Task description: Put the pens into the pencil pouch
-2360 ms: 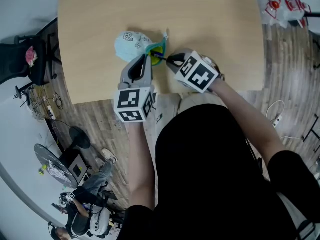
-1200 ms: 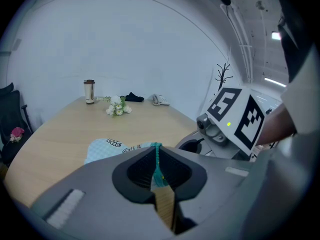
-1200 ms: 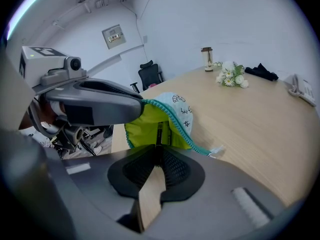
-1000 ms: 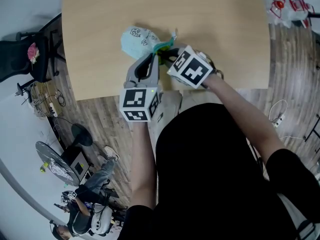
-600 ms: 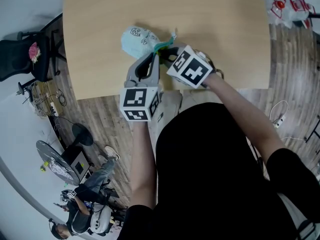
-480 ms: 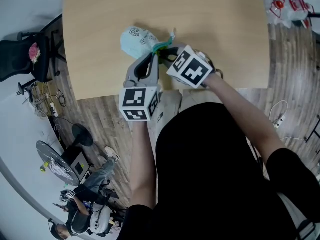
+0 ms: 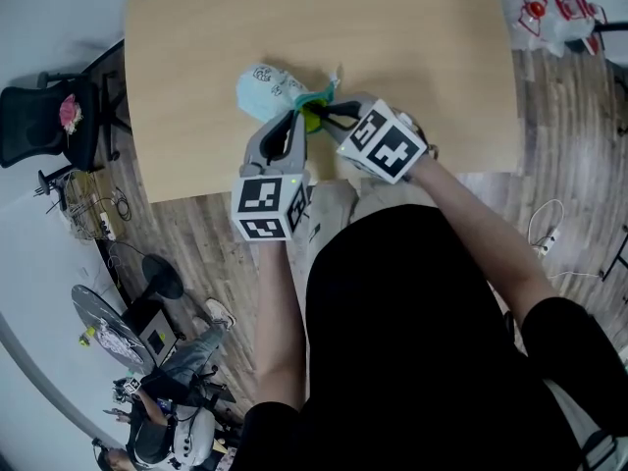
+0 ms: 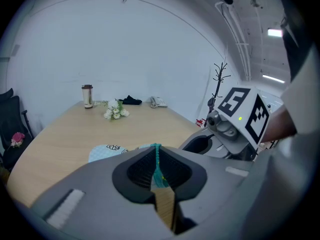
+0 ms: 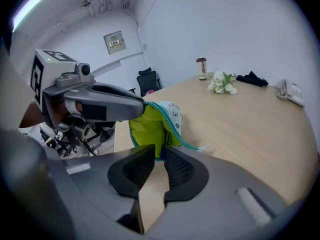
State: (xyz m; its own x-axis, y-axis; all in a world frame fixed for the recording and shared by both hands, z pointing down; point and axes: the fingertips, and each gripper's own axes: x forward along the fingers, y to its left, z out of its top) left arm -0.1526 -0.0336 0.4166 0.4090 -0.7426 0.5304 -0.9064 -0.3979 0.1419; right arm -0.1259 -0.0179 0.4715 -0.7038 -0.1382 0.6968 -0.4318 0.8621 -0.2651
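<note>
A light blue pencil pouch (image 7: 263, 88) with a yellow-green lining lies on the wooden table (image 7: 422, 57), its mouth facing me. My left gripper (image 7: 297, 116) is shut on the teal zipper edge (image 8: 157, 166) and holds the mouth up. In the right gripper view the lining (image 9: 147, 129) gapes just ahead of my right gripper (image 9: 159, 154). A sliver of a dark blue pen (image 9: 162, 155) shows between its tips, pointing into the mouth. Most of the pen is hidden by the jaws. In the head view, my right gripper (image 7: 326, 116) sits at the pouch's opening.
At the far end of the table stand a cup (image 8: 88, 95), a small bunch of white flowers (image 8: 115, 110), a dark cloth (image 8: 131, 100) and a phone (image 8: 159, 102). A black chair (image 7: 59, 116) is left of the table, and plastic bags (image 7: 554, 8) lie on the floor right.
The right gripper has drawn back a little from the pouch mouth, toward me. More of the green lining shows. The left gripper keeps its hold and has barely moved.
</note>
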